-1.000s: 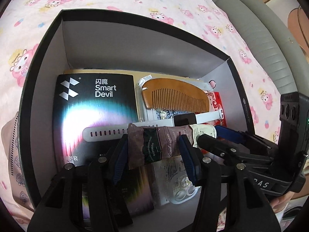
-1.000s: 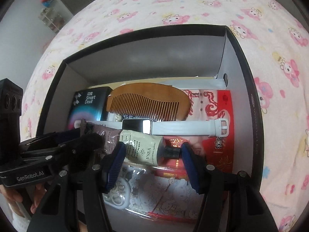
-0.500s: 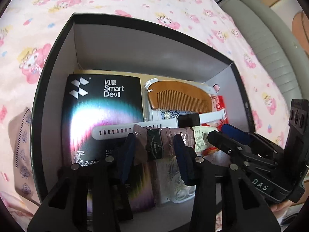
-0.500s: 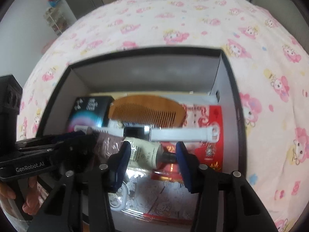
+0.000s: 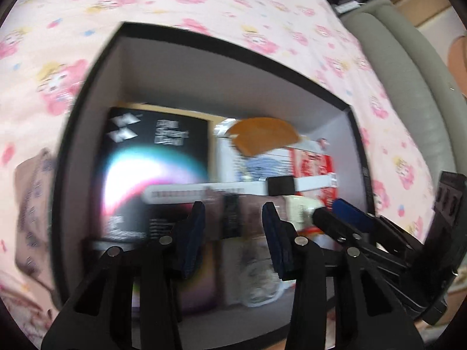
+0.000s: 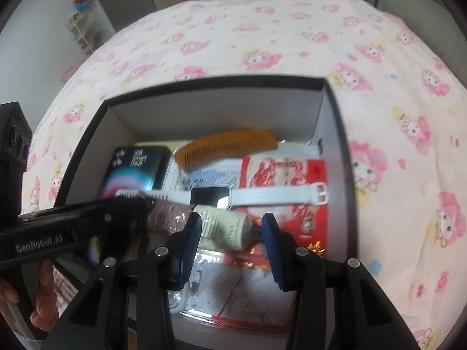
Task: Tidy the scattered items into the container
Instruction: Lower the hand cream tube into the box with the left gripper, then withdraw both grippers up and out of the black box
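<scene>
The left gripper (image 6: 128, 213), seen from the right wrist camera, carries white lettering "GenRobot.AI" along its black body. A black packet (image 6: 134, 172) lying in the box reads "Smart Devil" in white under two blurred characters. In the left wrist view the same packet's (image 5: 157, 157) print is too blurred to read.

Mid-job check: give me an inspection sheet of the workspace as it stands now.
Surface: bed sheet, pink cartoon print.
Job's things: black box holds comb, white watch, dark packet, red packets; tube lies over them.
Clutter: patterned cloth outside the box.
Grippers: left gripper straddles the tube's crimped end, right gripper its cap end; right jaws have just been closing; contact unclear, blurred.
Cables: nothing seen.
Surroundings: grey sofa, shelf, doors.
</scene>
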The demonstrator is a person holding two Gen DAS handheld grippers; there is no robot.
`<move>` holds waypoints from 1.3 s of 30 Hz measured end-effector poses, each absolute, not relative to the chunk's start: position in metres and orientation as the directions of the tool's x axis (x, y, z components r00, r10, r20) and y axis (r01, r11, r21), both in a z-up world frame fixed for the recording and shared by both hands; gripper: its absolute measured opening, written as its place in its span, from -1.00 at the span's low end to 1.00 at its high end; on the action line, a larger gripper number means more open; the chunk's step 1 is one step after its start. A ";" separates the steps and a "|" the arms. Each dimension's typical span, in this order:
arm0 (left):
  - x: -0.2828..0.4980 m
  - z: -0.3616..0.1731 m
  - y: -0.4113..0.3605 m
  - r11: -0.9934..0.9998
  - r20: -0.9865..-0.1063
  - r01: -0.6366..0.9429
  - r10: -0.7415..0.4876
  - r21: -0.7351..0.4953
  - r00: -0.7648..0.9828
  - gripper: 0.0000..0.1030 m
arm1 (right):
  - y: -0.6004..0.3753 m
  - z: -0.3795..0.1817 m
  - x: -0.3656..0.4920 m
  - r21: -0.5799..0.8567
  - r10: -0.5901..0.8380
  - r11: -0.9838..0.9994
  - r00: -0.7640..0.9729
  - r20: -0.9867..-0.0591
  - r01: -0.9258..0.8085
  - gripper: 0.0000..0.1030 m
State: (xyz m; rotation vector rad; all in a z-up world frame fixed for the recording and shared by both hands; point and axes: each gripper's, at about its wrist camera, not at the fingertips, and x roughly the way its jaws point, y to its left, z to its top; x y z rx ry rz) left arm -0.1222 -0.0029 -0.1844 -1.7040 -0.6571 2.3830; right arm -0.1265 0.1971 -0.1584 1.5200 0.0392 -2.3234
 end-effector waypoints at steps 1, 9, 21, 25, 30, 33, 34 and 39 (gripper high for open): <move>-0.120 -0.188 -0.003 -0.900 -0.872 0.136 0.349 -0.414 -0.343 -0.22 | 0.196 -0.159 -0.127 0.169 -0.281 -0.934 -0.352 -0.893 0.316 -0.25; -0.127 -0.200 0.014 -0.882 -0.862 0.098 0.419 -0.462 -0.286 -0.17 | 0.195 -0.167 -0.127 0.130 -0.234 -0.947 -0.351 -0.907 0.294 -0.25; -0.129 -0.192 0.013 -0.848 -0.818 0.044 0.495 -0.529 -0.293 -0.20 | 0.194 -0.165 -0.130 0.152 -0.257 -0.942 -0.353 -0.900 0.299 -0.23; -0.133 -0.200 0.033 -0.843 -0.817 0.030 0.512 -0.538 -0.264 -0.29 | 0.190 -0.166 -0.128 0.120 -0.228 -0.946 -0.355 -0.907 0.301 -0.27; -0.134 -0.202 0.031 -0.836 -0.811 0.025 0.524 -0.548 -0.259 -0.29 | 0.196 -0.167 -0.131 0.132 -0.228 -0.952 -0.351 -0.908 0.278 -0.29; -0.134 -0.203 0.032 -0.841 -0.814 0.019 0.518 -0.541 -0.262 -0.29 | 0.194 -0.167 -0.130 0.125 -0.225 -0.951 -0.353 -0.908 0.283 -0.28; -0.133 -0.202 0.030 -0.845 -0.817 0.015 0.512 -0.535 -0.264 -0.28 | 0.192 -0.167 -0.131 0.121 -0.222 -0.951 -0.356 -0.908 0.285 -0.28; -0.125 -0.183 0.029 -0.895 -0.846 -0.009 0.424 -0.445 -0.323 0.02 | 0.196 -0.162 -0.129 0.127 -0.223 -0.956 -0.373 -0.901 0.264 -0.28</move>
